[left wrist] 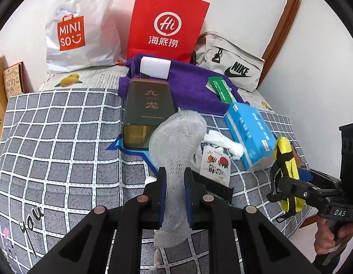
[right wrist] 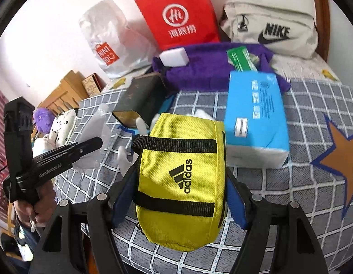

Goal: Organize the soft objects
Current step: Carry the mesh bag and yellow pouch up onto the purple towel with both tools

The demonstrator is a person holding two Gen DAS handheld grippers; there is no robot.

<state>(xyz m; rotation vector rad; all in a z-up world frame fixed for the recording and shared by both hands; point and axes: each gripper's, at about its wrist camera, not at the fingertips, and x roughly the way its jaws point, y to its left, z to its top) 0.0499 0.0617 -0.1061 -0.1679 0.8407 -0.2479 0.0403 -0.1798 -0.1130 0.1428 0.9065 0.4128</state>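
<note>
My left gripper (left wrist: 175, 174) is shut on a white foam mesh sleeve (left wrist: 178, 134), which sticks up past the fingertips and hangs below them, over the grey checked bed cover (left wrist: 62, 137). My right gripper (right wrist: 181, 174) is shut on a yellow Adidas pouch (right wrist: 181, 178), its blue pads pressing both sides, and holds it above the bed. In the left wrist view the same pouch (left wrist: 287, 159) and right gripper (left wrist: 279, 182) show at the right edge, gripped by a person's hand. The left gripper (right wrist: 94, 143) with the mesh sleeve (right wrist: 94, 125) appears at the left of the right wrist view.
A dark green box (left wrist: 146, 111), a blue tissue pack (left wrist: 249, 132), a small printed sachet (left wrist: 215, 169) and a purple towel (left wrist: 194, 86) with a white block (left wrist: 156, 67) lie ahead. A Miniso bag (left wrist: 80, 29), a red paper bag (left wrist: 167, 22) and a Nike pouch (left wrist: 231, 66) line the wall.
</note>
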